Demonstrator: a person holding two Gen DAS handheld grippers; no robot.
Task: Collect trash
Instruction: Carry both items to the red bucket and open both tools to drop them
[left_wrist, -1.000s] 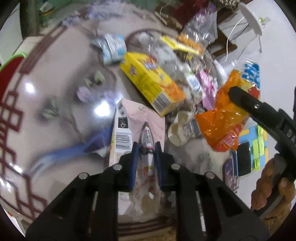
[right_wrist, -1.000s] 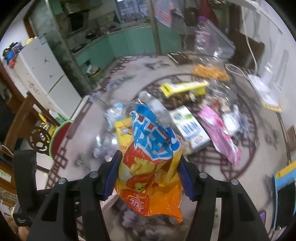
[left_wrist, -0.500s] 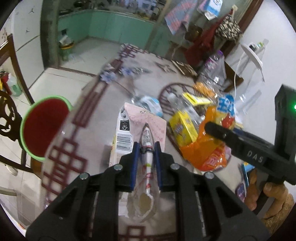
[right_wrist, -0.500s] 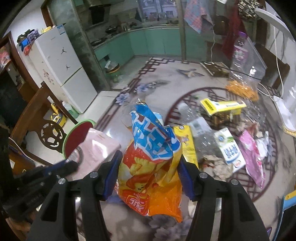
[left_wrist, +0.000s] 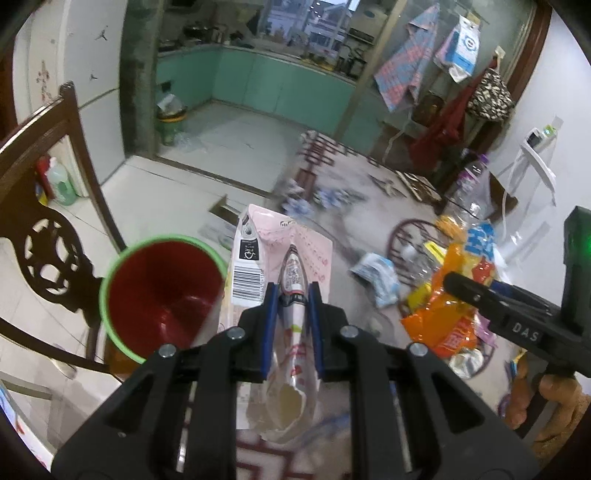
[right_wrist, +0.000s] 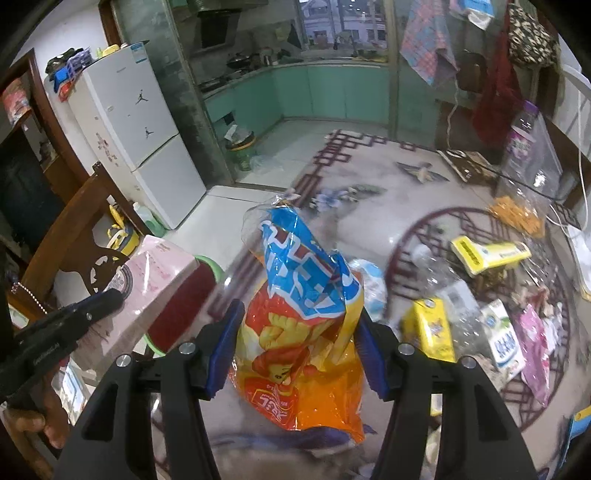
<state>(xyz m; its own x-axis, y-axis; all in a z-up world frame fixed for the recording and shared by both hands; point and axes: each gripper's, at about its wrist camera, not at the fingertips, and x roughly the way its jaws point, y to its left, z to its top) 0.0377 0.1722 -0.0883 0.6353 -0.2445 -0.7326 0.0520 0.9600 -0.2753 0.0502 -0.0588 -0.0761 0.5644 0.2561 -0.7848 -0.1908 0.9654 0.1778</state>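
Seen from the left wrist: a steep downward look along the left gripper (left_wrist: 291, 295), close over the red bin (left_wrist: 159, 295), kitchen beyond. Seen from the right wrist: a similar downward look along the right gripper (right_wrist: 295, 332), close on the table (right_wrist: 369, 229) and its litter. Shared by both: bin (right_wrist: 184, 302), pink carton (left_wrist: 280, 251) (right_wrist: 147, 280), orange snack bag (left_wrist: 443, 314) (right_wrist: 306, 332), green kitchen cabinets (left_wrist: 277, 88) (right_wrist: 332, 88).
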